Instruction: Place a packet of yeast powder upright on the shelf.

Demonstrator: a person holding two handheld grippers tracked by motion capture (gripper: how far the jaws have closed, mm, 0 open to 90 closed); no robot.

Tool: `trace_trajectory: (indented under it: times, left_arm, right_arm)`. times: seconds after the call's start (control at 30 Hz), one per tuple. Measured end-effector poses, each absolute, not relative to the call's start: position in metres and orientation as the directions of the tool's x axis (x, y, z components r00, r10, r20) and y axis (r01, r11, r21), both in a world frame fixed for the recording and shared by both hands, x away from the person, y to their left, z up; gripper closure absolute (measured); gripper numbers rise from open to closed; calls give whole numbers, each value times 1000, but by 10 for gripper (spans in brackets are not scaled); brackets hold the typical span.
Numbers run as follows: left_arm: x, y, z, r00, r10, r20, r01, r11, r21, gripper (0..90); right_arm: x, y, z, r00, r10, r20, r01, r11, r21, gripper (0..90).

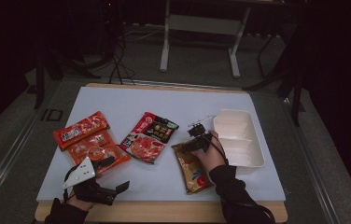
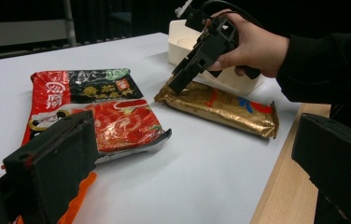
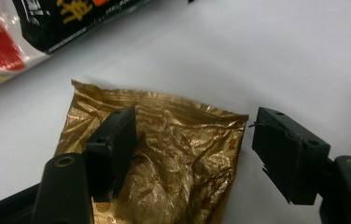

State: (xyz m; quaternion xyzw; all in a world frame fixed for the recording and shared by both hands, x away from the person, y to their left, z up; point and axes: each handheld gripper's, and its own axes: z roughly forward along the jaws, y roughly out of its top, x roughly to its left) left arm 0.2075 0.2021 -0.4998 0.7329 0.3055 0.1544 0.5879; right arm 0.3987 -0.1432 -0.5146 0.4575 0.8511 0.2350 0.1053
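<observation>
1. We are holding our left claw (image 1: 117,186) low at the near bench edge, jaws standing wide apart and lying nearly level.
2. We are tilting our right claw (image 3: 192,154) steeply downward, its jaws standing apart.
3. Our right hand (image 2: 253,46) is wrapping its body, dark sleeve trailing behind.

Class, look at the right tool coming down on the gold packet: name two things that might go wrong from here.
1. The right tool has one pad over the crinkled gold packet and the other beyond its edge, so it may pinch only loose foil and slip.
2. The white tray sits close beside the right hand; lifting the packet might knock it.
</observation>
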Motion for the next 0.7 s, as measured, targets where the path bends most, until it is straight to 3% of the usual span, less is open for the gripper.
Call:
trace_trajectory:
  times: [0.23,0.3,0.43,0.53,0.7]
  left_arm:
    - [208,202,-501,765,630,-133,270,-126,955,6]
    - [208,201,-500,766,630,-127,266,-131,955,6]
    - [207,200,-500,769,628,-120,264,-140,954,6]
    - [208,200,-501,769,628,-119,266,-144,953,6]
    - [208,202,-501,762,635,-127,270,-134,954,6]
  right_arm:
    - [396,-142,-517,-577,817,11,713,497,494,469]
    - [396,-141,-517,-576,816,-42,706,523,478,622]
    - [394,-139,-520,-599,801,-3,699,525,486,843]
    - [392,-133,-519,-625,779,-47,674,569,471,873]
    - [392,-138,-509,-640,768,-8,665,559,495,880]
